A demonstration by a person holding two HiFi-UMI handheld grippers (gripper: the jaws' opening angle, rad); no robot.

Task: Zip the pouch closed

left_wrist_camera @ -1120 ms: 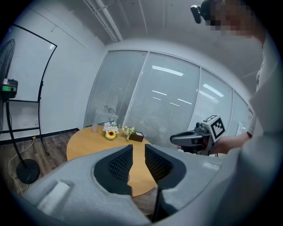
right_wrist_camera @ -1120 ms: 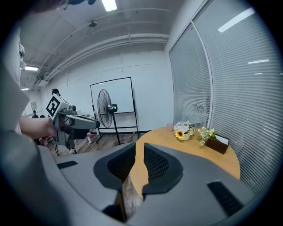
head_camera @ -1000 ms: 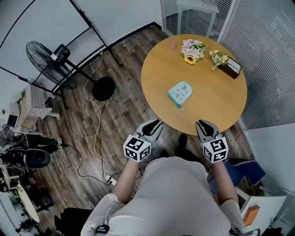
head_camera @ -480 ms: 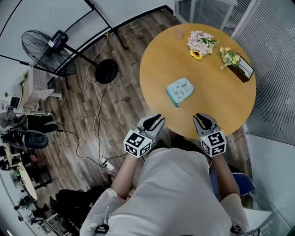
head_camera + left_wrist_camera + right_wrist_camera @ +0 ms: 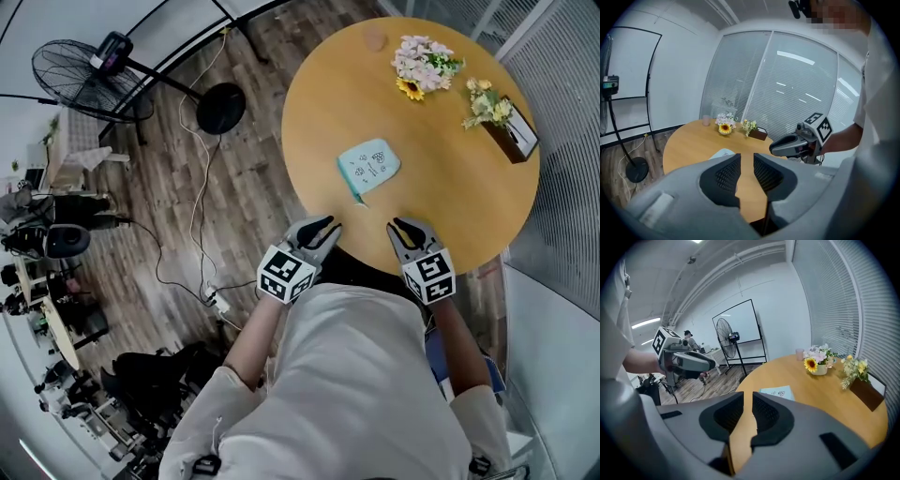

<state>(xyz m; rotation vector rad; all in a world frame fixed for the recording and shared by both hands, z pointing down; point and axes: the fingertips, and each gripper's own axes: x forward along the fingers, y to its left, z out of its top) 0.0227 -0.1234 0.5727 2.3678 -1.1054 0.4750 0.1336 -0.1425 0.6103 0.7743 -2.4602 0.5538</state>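
Note:
The pale teal pouch (image 5: 367, 167) lies flat on the round wooden table (image 5: 450, 187), near its left front part, with its zipper tab pointing at the front edge. It also shows small in the left gripper view as the pouch (image 5: 723, 153) and in the right gripper view as the pouch (image 5: 777, 392). My left gripper (image 5: 323, 228) hovers at the table's near edge, below and left of the pouch. My right gripper (image 5: 401, 228) hovers beside it, below and right of the pouch. Both stand slightly open with nothing between the jaws, clear of the pouch.
A flower bunch with a sunflower (image 5: 424, 66), a small pink cup (image 5: 375, 37) and a dark box with yellow flowers (image 5: 502, 122) stand at the table's far side. A floor fan (image 5: 75, 75) and loose cables (image 5: 199, 234) are on the wooden floor to the left.
Both grippers have moved forward and down to the table's near edge. The pouch has stayed where it was.

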